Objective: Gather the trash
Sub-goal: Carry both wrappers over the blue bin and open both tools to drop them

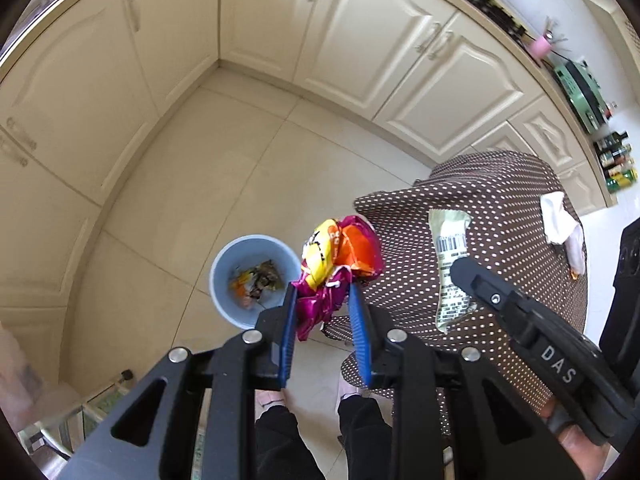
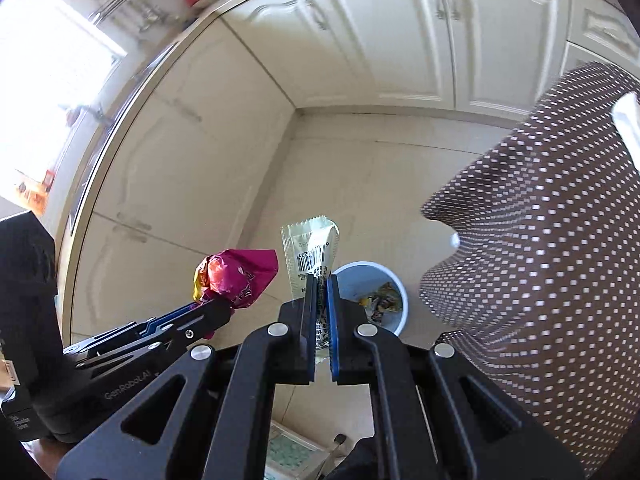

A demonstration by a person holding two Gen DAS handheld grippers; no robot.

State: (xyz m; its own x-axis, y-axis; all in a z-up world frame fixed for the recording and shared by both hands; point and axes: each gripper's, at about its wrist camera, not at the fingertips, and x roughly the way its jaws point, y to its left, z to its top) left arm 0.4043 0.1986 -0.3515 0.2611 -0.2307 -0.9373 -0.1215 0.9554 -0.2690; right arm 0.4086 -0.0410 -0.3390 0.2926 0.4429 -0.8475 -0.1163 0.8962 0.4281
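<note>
- We note two pieces of trash in hand at once. The left gripper [image 1: 322,300] pinches a crumpled magenta-and-yellow snack wrapper [image 1: 340,260] between its blue pads, jaws part closed on the foil.
- The right gripper [image 2: 320,300] has its jaws pressed nearly together on a pale flat sachet [image 2: 314,252] with a barcode; the sachet stands up above the pads and a strip of it hangs below them.
- The blue bin [image 1: 250,280] stands on the tiled floor, beside the table with the brown dotted cloth [image 1: 500,216]. It already holds several scraps of wrapper at the bottom, so we judge part of the collection is done.
- In the left wrist view the wrapper appears just right of the bin's rim, not over the opening; in the right wrist view the bin sits just behind and right of the sachet. Neither item is released yet.
- Left on the cloth: a white crumpled tissue [image 1: 558,220] near the far edge, with a small orange bit by it that we cannot identify.
- Our estimate: mid-task. Pending steps are to carry both items over the bin mouth, let go, then return for the tissue.
- Risk noted: the light foil may cling to a pad or drift past the rim.
</note>
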